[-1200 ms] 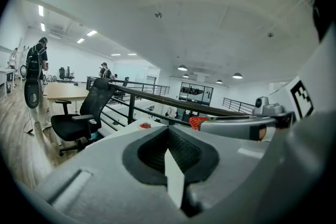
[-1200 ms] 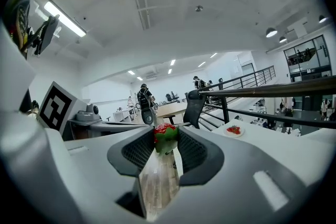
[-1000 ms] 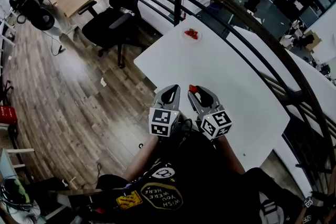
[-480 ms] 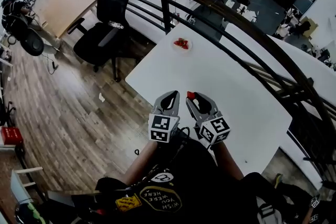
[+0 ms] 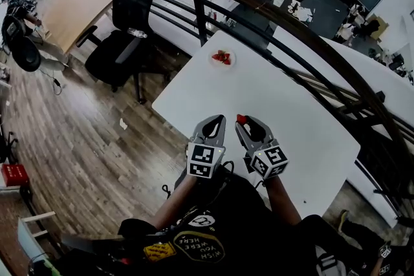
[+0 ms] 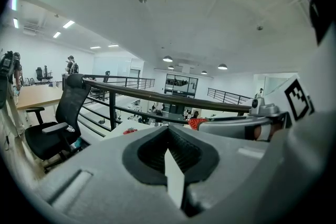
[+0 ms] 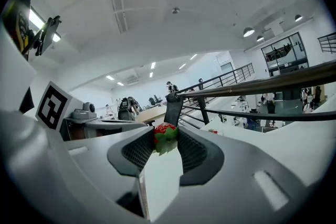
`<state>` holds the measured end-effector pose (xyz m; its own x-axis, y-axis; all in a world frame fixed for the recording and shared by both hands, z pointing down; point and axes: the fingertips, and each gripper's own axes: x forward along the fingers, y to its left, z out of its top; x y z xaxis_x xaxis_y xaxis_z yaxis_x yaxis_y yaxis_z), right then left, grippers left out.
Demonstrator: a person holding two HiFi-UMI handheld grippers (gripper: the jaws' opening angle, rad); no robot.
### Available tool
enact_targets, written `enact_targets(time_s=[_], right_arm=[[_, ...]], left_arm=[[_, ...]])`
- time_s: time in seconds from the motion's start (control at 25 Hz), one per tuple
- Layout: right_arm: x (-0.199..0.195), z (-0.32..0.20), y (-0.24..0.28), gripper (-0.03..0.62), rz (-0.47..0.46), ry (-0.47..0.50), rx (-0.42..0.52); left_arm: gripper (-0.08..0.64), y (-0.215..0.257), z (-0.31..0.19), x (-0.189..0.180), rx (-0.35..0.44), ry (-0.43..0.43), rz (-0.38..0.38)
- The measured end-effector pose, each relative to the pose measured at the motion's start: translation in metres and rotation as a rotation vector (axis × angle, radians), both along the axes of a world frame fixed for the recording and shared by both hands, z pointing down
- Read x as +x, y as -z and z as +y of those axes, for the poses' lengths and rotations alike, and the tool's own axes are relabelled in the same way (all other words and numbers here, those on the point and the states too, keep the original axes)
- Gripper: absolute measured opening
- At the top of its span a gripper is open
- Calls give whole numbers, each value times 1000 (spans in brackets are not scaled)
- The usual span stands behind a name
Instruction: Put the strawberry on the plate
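My right gripper (image 5: 242, 119) is shut on a red strawberry (image 5: 240, 118) with green leaves, nipped at the jaw tips (image 7: 165, 132). It hovers over the near part of the white table (image 5: 284, 100). Beside it on the left, my left gripper (image 5: 218, 118) is shut and holds nothing (image 6: 167, 127). From the left gripper view the held strawberry (image 6: 197, 123) shows to the right. A small white plate (image 5: 214, 64) with a couple of strawberries (image 5: 222, 57) on it sits near the table's far corner, well ahead of both grippers.
A dark metal railing (image 5: 272, 13) curves along the table's far side. A black office chair (image 5: 123, 22) stands on the wood floor (image 5: 77, 132) to the left. Another white table (image 5: 381, 94) lies beyond the railing.
Both grippers have moved forward together over the table and sunk slightly, with the strawberry still in the right one. The plate now lies nearer to them.
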<state>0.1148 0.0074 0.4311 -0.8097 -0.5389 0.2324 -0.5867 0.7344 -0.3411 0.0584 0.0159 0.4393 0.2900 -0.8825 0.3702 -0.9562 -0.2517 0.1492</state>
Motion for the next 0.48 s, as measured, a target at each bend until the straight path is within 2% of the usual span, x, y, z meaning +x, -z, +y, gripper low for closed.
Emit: enact_targets(time_s=[0.2,0.48], right_arm=[[-26,-17,1,140,3,-39,3],[-89,-28,21,140,32,-52,42]], left_arm=[[5,2,-14,-33,1,-6,17],[5,28,-30,-96,33,-34,15]])
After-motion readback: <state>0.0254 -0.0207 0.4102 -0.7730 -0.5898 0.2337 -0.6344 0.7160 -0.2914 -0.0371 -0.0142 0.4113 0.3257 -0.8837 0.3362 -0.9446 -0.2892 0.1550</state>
